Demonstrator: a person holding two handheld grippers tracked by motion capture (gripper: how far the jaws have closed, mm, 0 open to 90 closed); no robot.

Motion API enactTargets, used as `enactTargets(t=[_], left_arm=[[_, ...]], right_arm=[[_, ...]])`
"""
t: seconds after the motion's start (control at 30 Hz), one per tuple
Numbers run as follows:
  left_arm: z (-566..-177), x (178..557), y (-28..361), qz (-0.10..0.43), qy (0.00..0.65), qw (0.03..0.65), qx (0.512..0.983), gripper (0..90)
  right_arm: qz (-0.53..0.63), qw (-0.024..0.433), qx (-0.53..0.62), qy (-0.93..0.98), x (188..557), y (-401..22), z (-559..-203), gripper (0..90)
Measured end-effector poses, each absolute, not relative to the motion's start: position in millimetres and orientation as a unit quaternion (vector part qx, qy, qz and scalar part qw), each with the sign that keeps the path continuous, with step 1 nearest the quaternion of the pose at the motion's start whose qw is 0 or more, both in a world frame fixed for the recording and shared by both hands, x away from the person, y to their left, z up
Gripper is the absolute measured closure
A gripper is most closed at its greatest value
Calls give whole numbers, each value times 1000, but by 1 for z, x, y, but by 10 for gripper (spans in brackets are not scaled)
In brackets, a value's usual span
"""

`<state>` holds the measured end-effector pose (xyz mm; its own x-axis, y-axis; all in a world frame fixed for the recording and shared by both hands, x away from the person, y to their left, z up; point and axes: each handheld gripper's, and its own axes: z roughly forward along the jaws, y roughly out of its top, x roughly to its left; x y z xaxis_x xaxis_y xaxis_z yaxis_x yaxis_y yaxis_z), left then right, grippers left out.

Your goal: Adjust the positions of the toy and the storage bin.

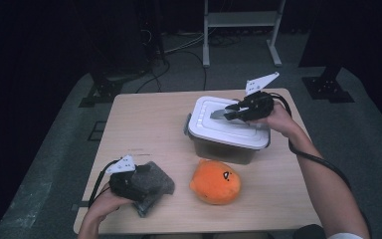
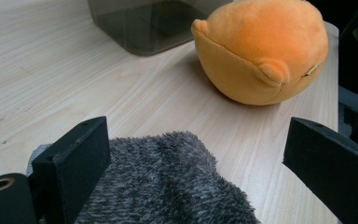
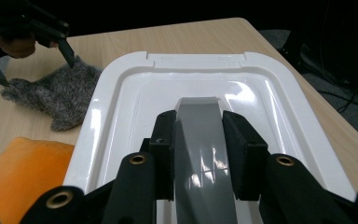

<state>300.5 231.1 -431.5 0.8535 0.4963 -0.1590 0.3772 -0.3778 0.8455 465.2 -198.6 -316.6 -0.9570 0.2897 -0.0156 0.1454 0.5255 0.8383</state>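
Right tool point(image 1: 229, 113) was clamped on the grey handle point(image 3: 200, 135) of the white lid point(image 3: 121, 107), one pad pressed to each side of it. Lid sat on the smoky clear storage box point(image 1: 224, 149), on the far right part of the table point(image 1: 149, 124). The person's right hand point(image 1: 277, 117) held that tool from the box's right edge, pointing left over the lid.

Left tool point(image 2: 193, 158) was spread wide at the near left corner of the table, over a grey fuzzy cloth point(image 2: 168, 186). Left jaw touched the cloth's edge; right jaw stood well clear of it, over bare wood. No pinch on the cloth. In the right gripper view the same tool showed far off, jaw tips down at the cloth.

Orange plush toy point(image 1: 215, 182) lay on the table between cloth and box, just in front of the box, near the cloth but apart from it. Neither tool touched it.
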Motion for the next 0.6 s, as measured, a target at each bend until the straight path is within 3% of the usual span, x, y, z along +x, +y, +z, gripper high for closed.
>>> enactTargets(t=[0.6], left_arm=[[-432, 301, 228, 58, 260, 490, 830, 63]], right_arm=[[491, 96, 139, 855, 427, -251, -292, 658]])
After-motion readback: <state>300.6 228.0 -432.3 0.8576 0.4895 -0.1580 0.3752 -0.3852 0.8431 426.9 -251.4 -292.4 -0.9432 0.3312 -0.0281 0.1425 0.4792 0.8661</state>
